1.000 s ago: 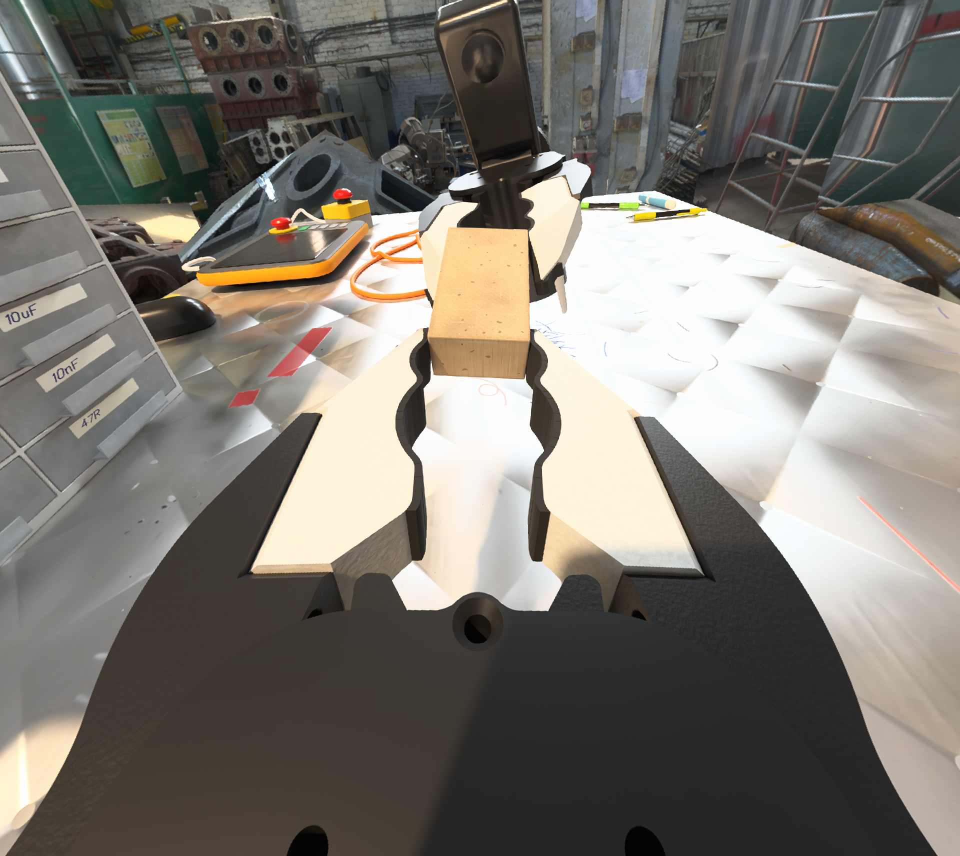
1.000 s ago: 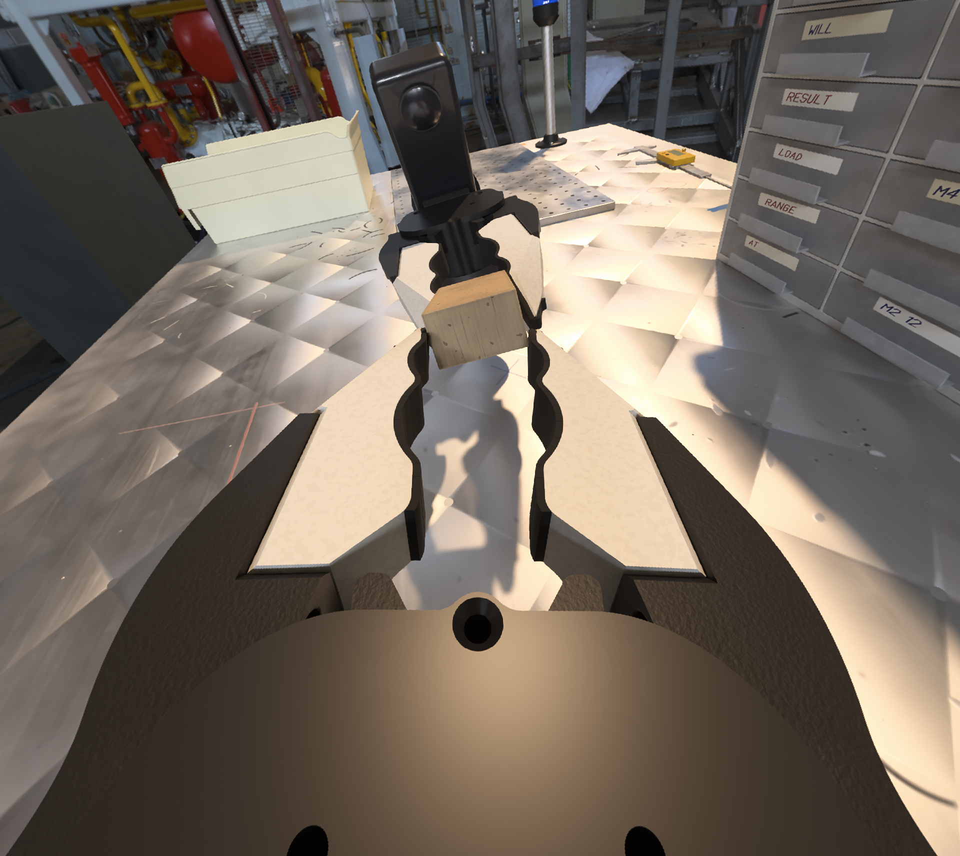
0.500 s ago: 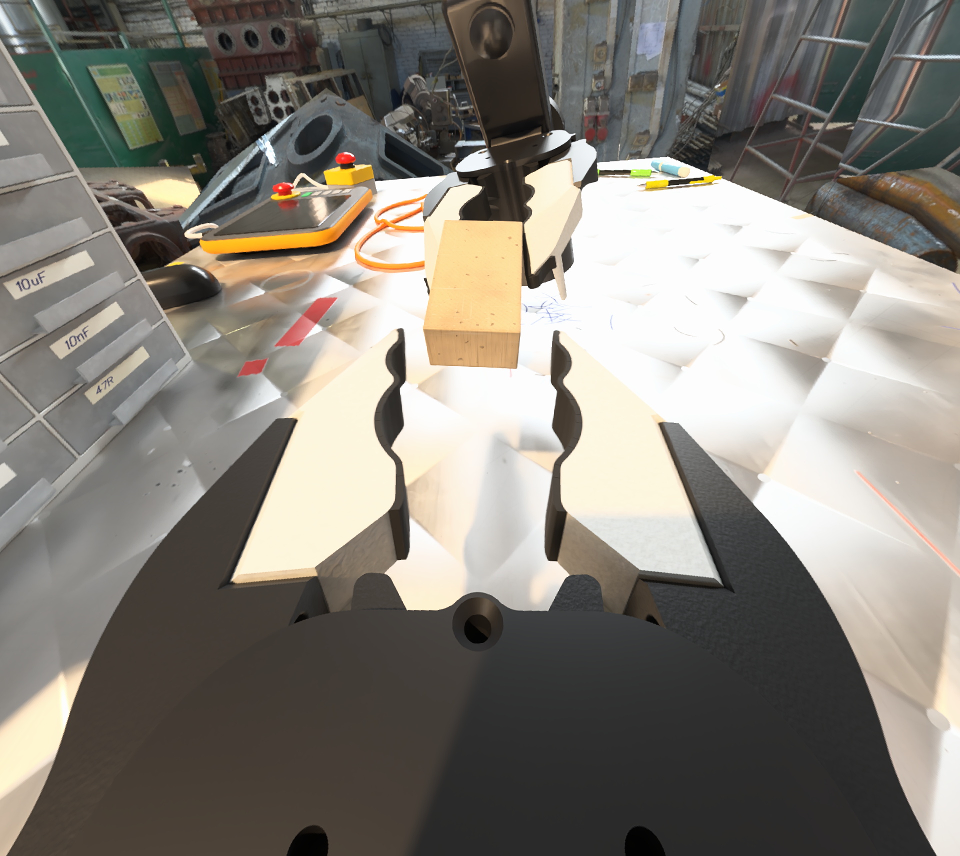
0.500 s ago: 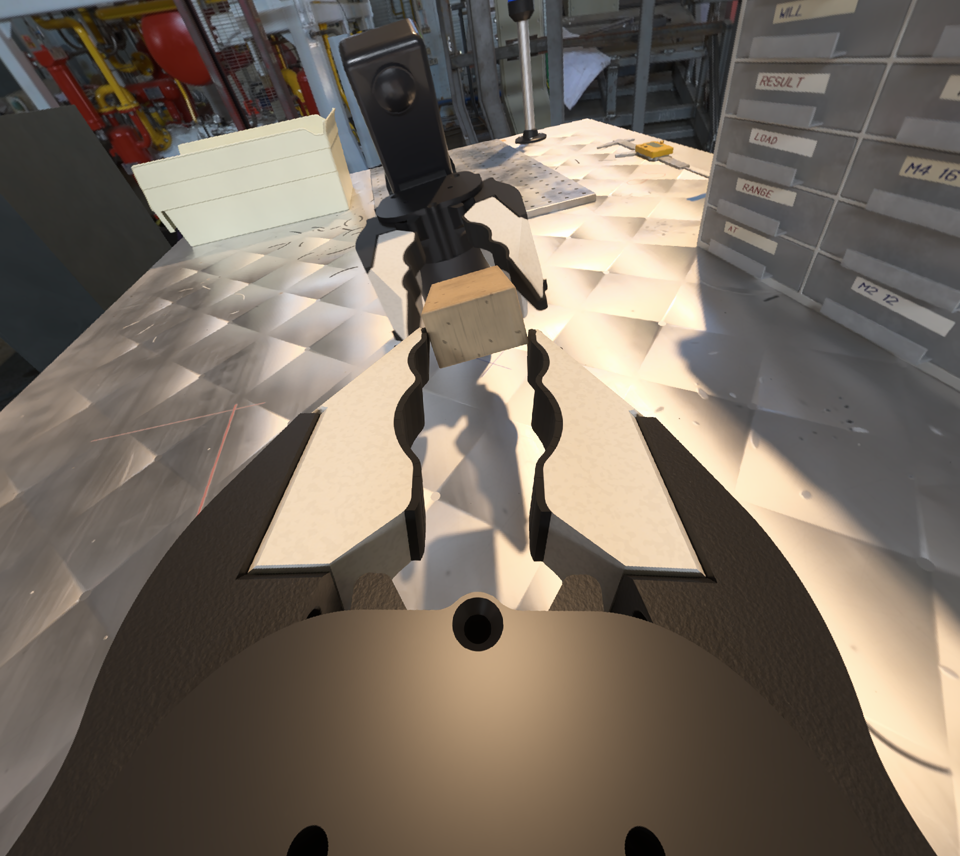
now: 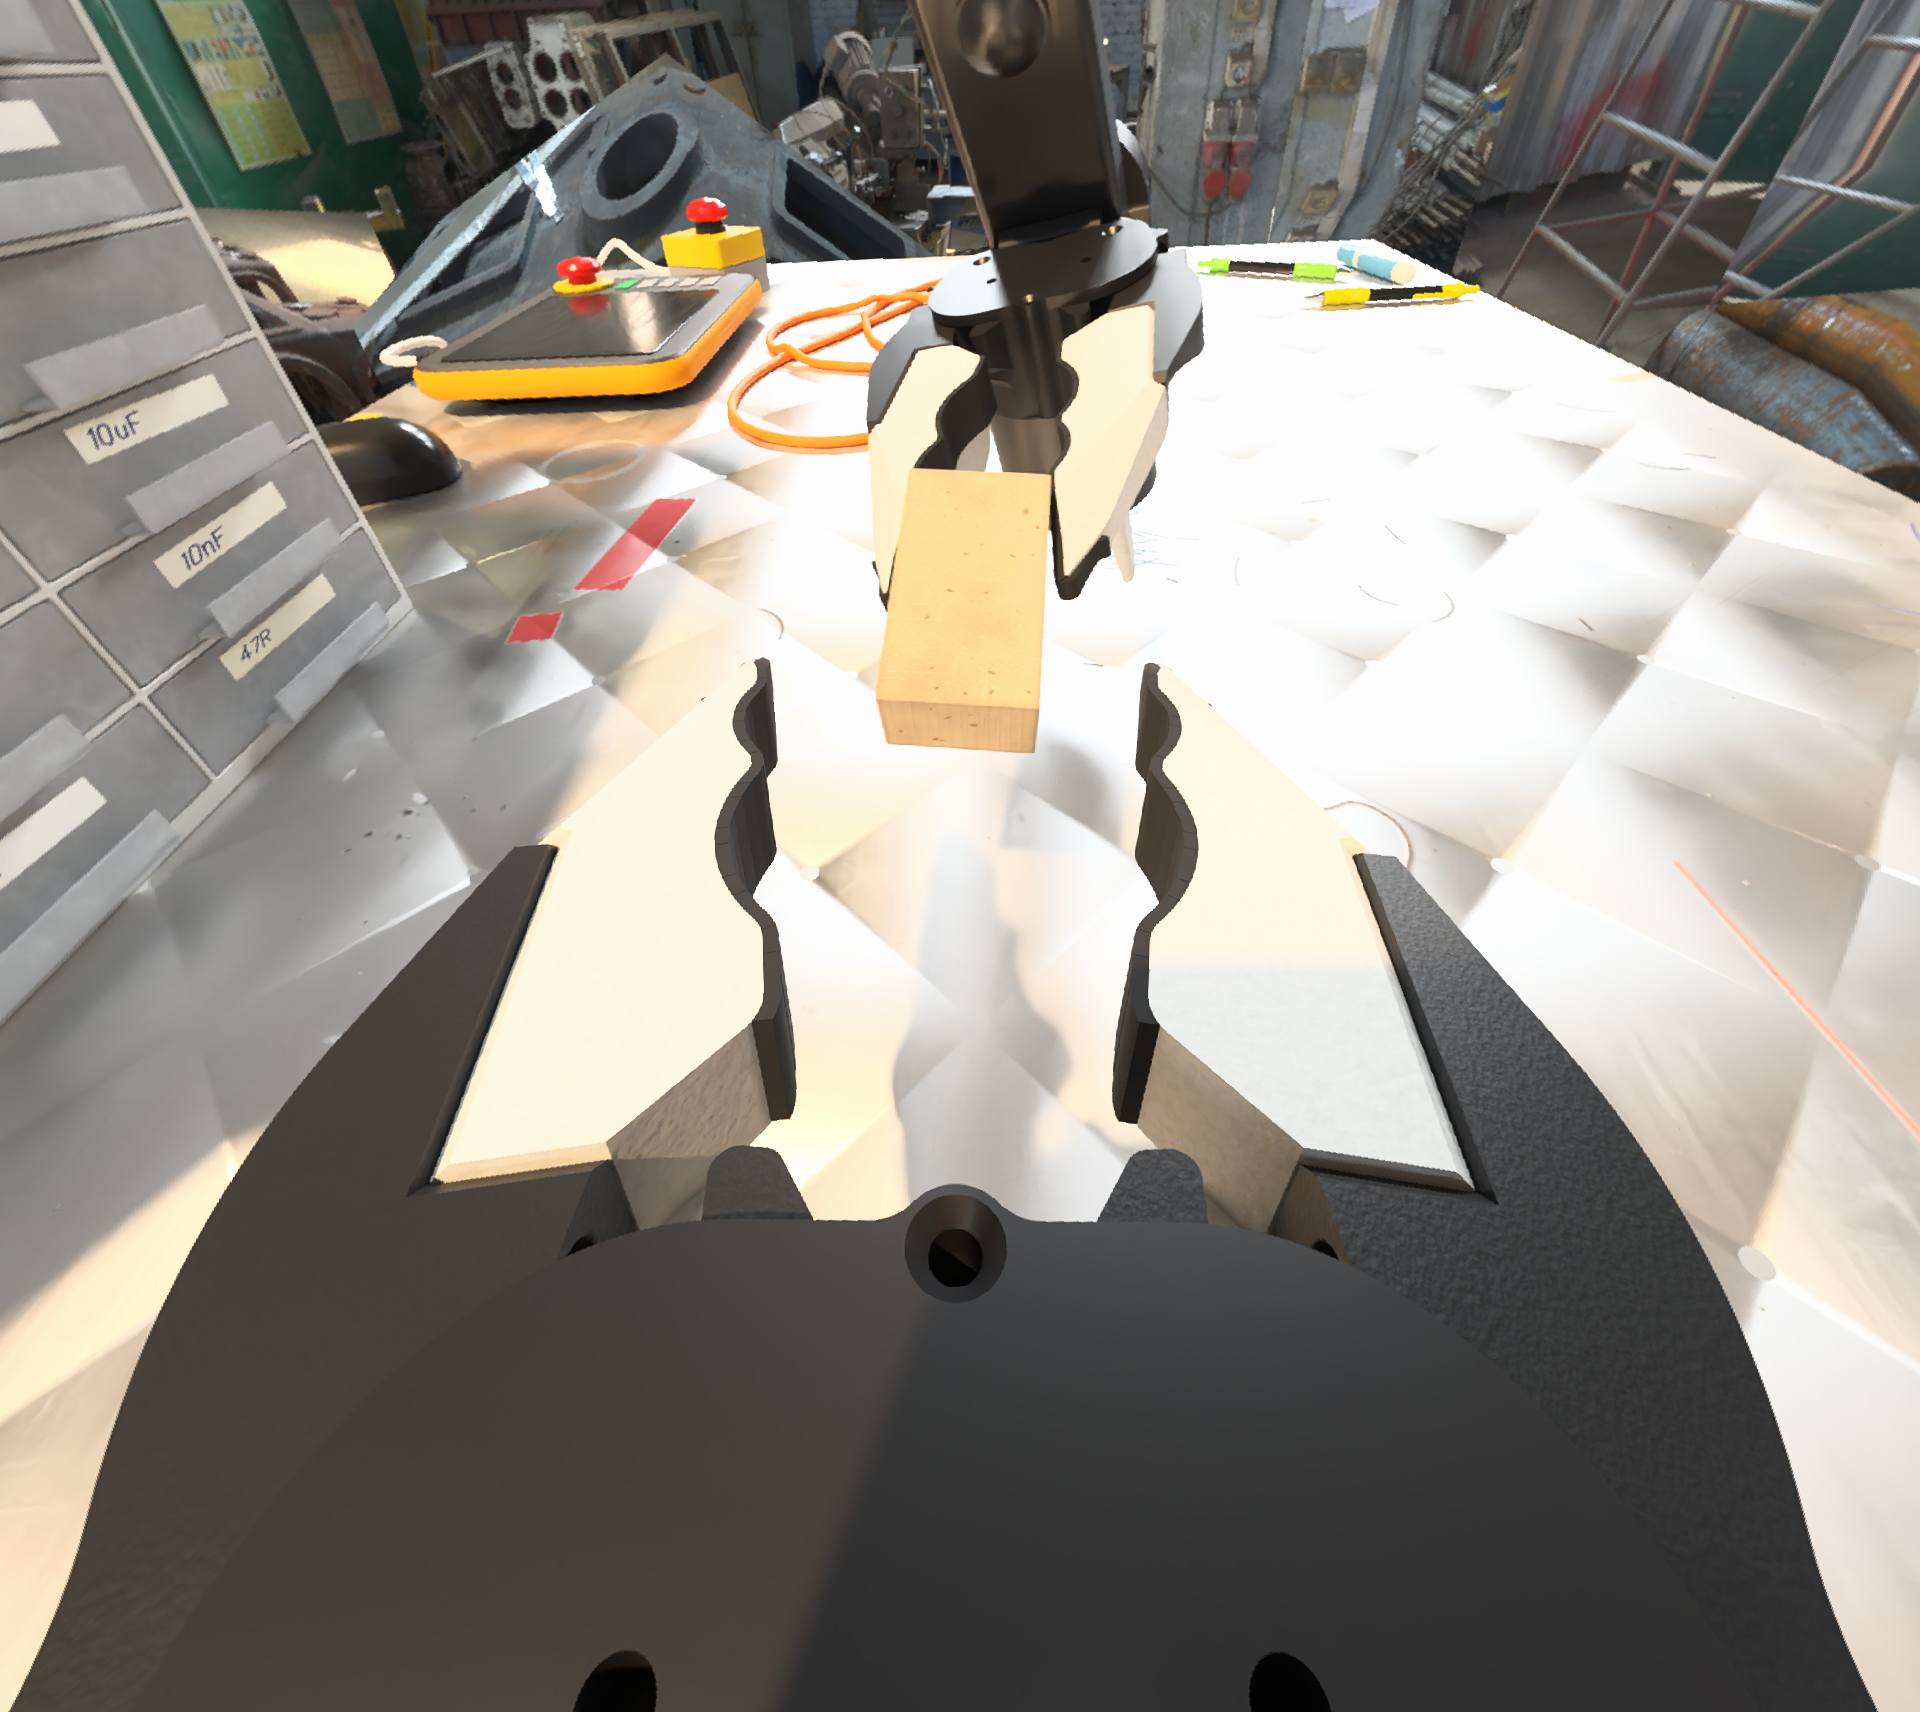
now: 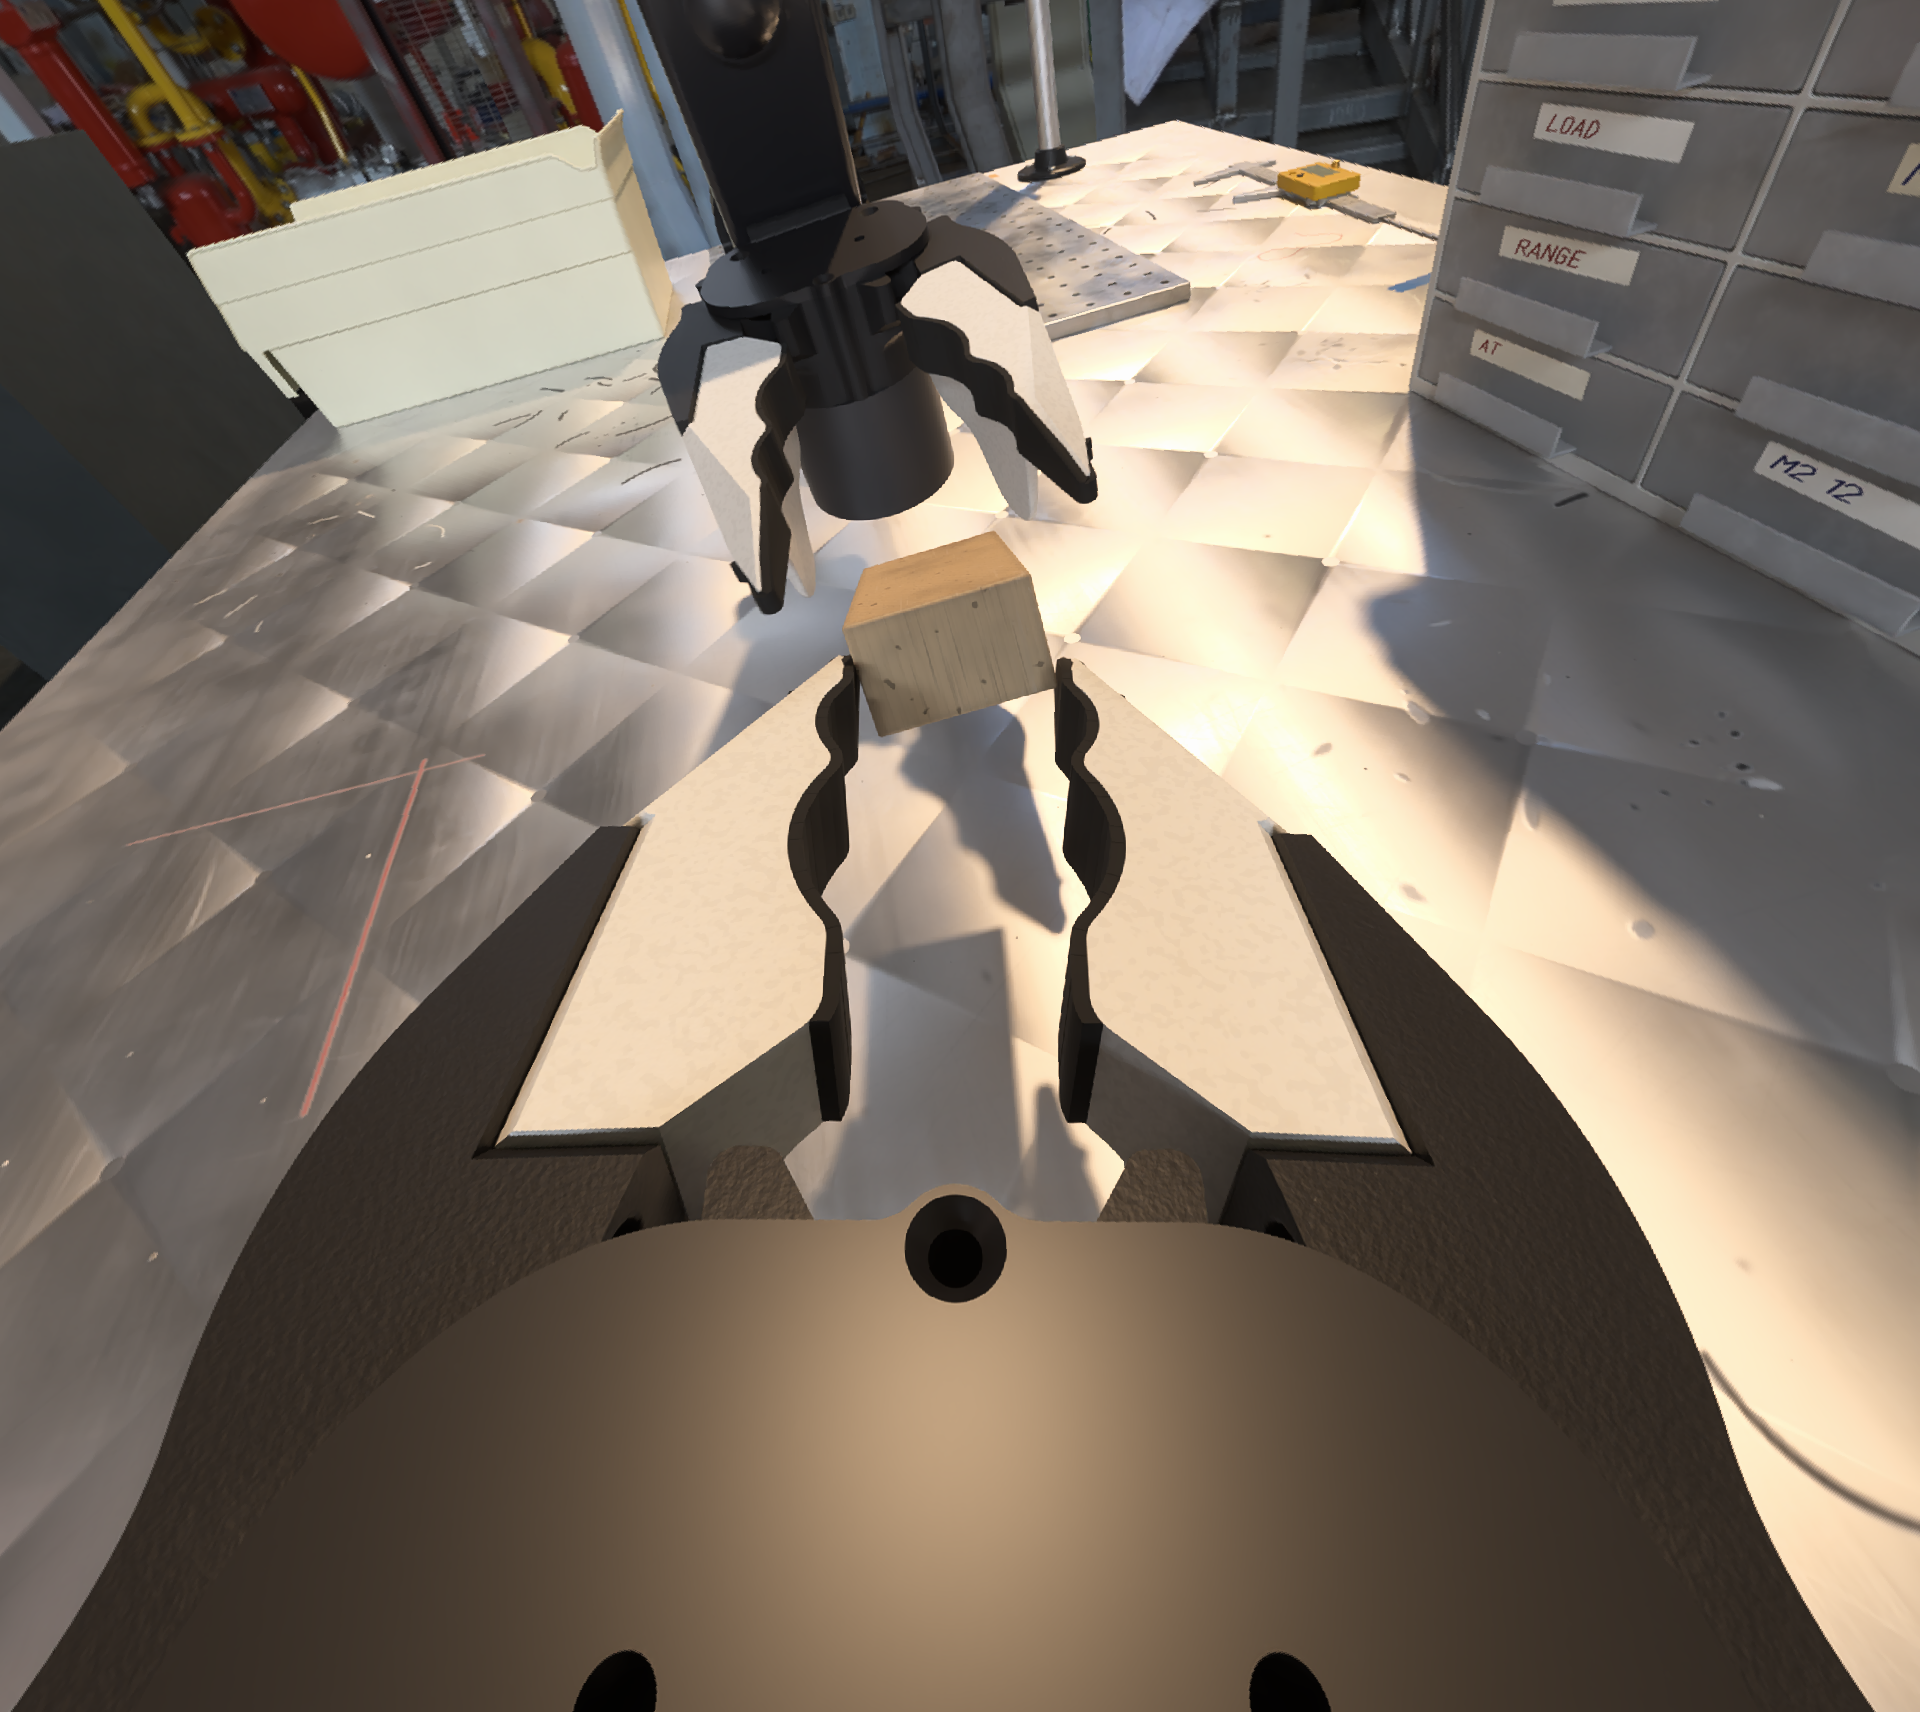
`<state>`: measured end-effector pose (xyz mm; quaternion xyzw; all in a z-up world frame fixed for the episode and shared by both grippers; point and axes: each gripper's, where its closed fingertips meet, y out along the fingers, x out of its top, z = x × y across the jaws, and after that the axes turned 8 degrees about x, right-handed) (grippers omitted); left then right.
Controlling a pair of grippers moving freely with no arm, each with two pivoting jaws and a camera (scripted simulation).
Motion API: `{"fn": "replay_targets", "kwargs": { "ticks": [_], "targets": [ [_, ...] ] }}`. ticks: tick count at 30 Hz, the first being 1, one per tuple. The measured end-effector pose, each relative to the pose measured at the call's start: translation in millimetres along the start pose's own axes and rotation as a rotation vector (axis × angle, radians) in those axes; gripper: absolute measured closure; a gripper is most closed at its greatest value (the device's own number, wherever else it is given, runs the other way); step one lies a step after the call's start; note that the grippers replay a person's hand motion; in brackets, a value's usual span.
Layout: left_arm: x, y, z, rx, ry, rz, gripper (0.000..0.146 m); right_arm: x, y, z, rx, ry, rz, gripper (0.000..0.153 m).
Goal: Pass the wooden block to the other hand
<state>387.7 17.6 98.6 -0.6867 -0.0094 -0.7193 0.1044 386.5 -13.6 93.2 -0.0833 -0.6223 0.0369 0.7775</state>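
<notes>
- Above the shiny quilted-metal tabletop (image 5: 1455, 623), two grippers face each other with a pale rectangular wooden block (image 5: 961, 613) between them.
- Right gripper (image 6: 954, 691): jaws closed to the block's width, tips pinching its near end on both sides. It alone carries the block, held clear of the tabletop.
- Left gripper (image 5: 954, 696): jaws spread wide, empty. Block's end sits just beyond the tips, apart from both fingers, w/ visible gaps either side.
- From the right wrist view the left gripper (image 6: 883, 457) hangs past the block's far end, fingers splayed, not touching it.
- Judgement: handover looks done; what's left is separation.
- Risks:
  - Right's hold is at the very tips, on one end only; most of the block sticks out unsupported. A quick swing or jolt could pivot it or let it slip out.
  - If left drifts fwd or sideways, a splayed finger could clip the free end and lever it out.
  - Dropped block would land on hard slick metal and prob. bounce or slide off toward the orange-edged pendant (image 5: 582, 337) or grey drawer cabinet (image 5: 156, 519).
</notes>
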Motion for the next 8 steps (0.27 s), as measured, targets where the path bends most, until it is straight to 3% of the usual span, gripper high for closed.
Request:
{"fn": "replay_targets", "kwargs": {
  "ticks": [8],
  "targets": [
    [-4.8, 3.3, 4.5, -0.006, -0.011, 0.042, 0.085, -1.2, 0.0, -1.4, 0.000, 0.004, -0.006, 0.115]
  ]
}}
